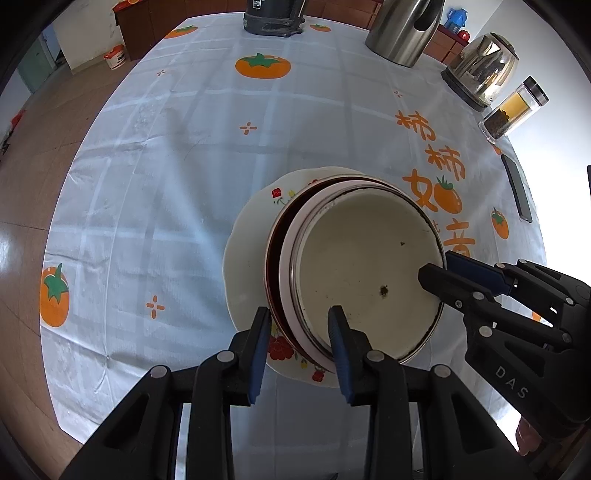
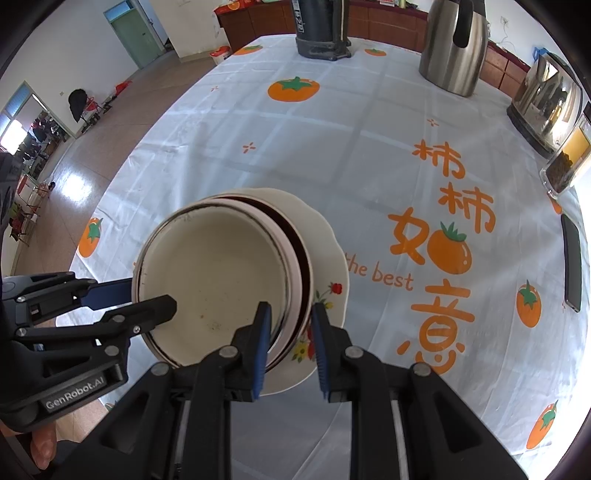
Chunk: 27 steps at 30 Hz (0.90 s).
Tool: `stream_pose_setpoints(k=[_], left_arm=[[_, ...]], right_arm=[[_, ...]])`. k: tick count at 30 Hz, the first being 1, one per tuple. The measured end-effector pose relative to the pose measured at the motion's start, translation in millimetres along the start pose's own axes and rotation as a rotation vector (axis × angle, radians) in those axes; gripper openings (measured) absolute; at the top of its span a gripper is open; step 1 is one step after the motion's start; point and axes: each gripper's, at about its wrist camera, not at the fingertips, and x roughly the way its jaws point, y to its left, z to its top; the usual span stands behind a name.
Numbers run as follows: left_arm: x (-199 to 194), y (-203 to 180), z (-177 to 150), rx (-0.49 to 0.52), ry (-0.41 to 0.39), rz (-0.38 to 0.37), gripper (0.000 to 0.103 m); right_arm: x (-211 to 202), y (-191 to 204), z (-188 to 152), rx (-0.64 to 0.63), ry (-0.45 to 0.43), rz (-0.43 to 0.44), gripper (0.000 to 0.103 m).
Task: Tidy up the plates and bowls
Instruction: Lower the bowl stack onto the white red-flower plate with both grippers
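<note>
A cream enamel bowl (image 1: 365, 273) with a chipped dark rim sits nested in a pink bowl (image 1: 286, 266) with a dark red inside, on a white floral plate (image 1: 247, 236). My left gripper (image 1: 299, 325) is open, its jaws straddling the near-left rims of the nested bowls. My right gripper (image 2: 290, 317) is open, its jaws straddling the bowls' right rims. In the right wrist view the cream bowl (image 2: 214, 277) is left of centre on the plate (image 2: 328, 243). Each gripper shows in the other's view: the right (image 1: 437, 267), the left (image 2: 147, 293).
The table has a white cloth with orange persimmons (image 1: 263, 66). At the back stand a dark appliance base (image 1: 273, 18), a steel kettle (image 1: 404, 29), a glass kettle (image 1: 480, 70) and a jar (image 1: 513, 110). A phone (image 1: 517, 188) lies at the right edge.
</note>
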Motion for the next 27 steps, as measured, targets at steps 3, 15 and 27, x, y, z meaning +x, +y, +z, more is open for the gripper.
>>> stream_pose_setpoints(k=[3, 15, 27], left_arm=[[0.1, -0.2, 1.0, 0.004, 0.000, 0.002, 0.035], [1.1, 0.1, 2.2, 0.014, -0.006, -0.001, 0.035], [0.5, 1.3, 0.6, 0.016, -0.017, -0.012, 0.035]], right_arm=[[0.3, -0.6, 0.7, 0.001, 0.000, 0.002, 0.022], [-0.3, -1.9, -0.2, -0.002, 0.001, 0.007, 0.023], [-0.6, -2.1, -2.1, 0.003, -0.005, 0.015, 0.023]])
